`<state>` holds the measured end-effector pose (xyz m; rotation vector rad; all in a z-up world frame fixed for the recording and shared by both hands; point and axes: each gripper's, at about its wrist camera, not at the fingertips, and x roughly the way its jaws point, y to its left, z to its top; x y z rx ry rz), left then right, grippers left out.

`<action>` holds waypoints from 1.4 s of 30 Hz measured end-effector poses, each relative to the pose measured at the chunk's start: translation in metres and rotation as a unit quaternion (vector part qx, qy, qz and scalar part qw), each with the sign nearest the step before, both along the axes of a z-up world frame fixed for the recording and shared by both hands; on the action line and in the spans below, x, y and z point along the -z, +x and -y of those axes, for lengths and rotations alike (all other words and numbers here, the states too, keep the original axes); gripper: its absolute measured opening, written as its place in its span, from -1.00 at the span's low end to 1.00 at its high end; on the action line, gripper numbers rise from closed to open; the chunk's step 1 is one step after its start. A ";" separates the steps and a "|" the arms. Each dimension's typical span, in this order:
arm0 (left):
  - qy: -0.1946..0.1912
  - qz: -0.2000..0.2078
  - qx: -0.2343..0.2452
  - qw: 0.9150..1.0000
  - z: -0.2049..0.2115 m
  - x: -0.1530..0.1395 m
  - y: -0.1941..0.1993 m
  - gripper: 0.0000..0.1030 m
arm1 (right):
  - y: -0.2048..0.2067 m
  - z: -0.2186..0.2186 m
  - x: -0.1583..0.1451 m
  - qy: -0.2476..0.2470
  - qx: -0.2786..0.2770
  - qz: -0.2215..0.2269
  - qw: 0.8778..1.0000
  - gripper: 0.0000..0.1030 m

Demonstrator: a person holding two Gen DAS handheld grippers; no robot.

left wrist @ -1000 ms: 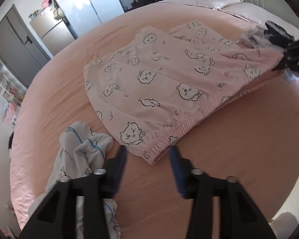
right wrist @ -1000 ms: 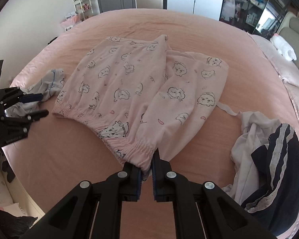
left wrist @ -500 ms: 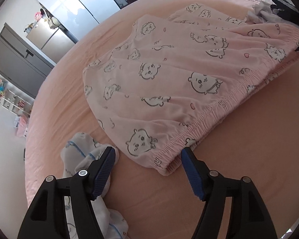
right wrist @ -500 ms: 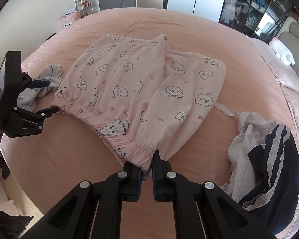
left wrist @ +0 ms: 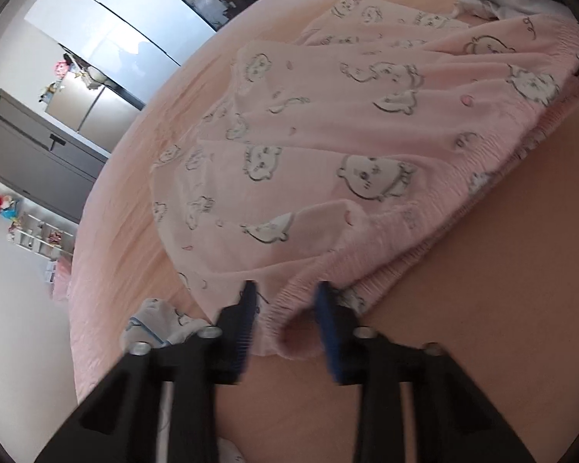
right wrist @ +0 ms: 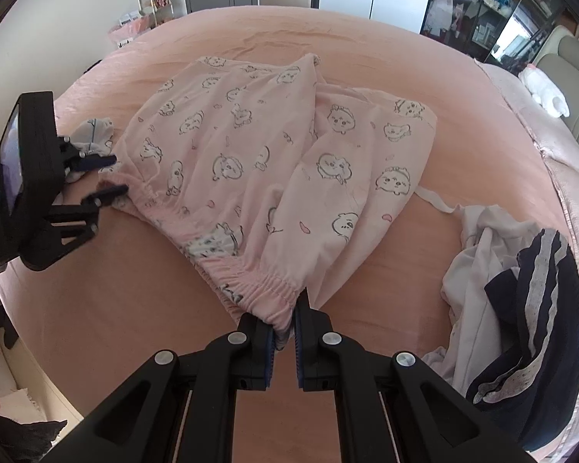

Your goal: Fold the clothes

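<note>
Pink pyjama shorts point(right wrist: 251, 162) with cartoon animal prints lie spread on the pink bed, also filling the left wrist view point(left wrist: 347, 146). My right gripper point(right wrist: 283, 332) is shut on the near corner of their elastic waistband. My left gripper point(left wrist: 285, 308) is open, its blue-padded fingers either side of the waistband's other corner, with cloth between them. In the right wrist view the left gripper point(right wrist: 112, 177) shows at the left with its jaws apart at that corner.
A white and navy pile of clothes point(right wrist: 521, 277) lies at the right on the bed. A small white-blue garment point(right wrist: 92, 131) lies behind the left gripper, also in the left wrist view point(left wrist: 158, 324). Pillows point(right wrist: 552, 96), wardrobes and shelves stand beyond the pink bedsheet point(right wrist: 135, 289).
My left gripper has moved forward onto the waistband corner, so cloth now sits between its open fingers. My right gripper has stayed shut on its corner.
</note>
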<state>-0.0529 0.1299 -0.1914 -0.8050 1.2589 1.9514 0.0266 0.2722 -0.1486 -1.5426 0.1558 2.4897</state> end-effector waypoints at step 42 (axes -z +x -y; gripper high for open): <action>0.130 0.173 -0.115 0.970 0.058 -0.027 -0.023 0.33 | 0.002 -0.023 0.029 -0.023 0.052 0.038 0.998 -0.55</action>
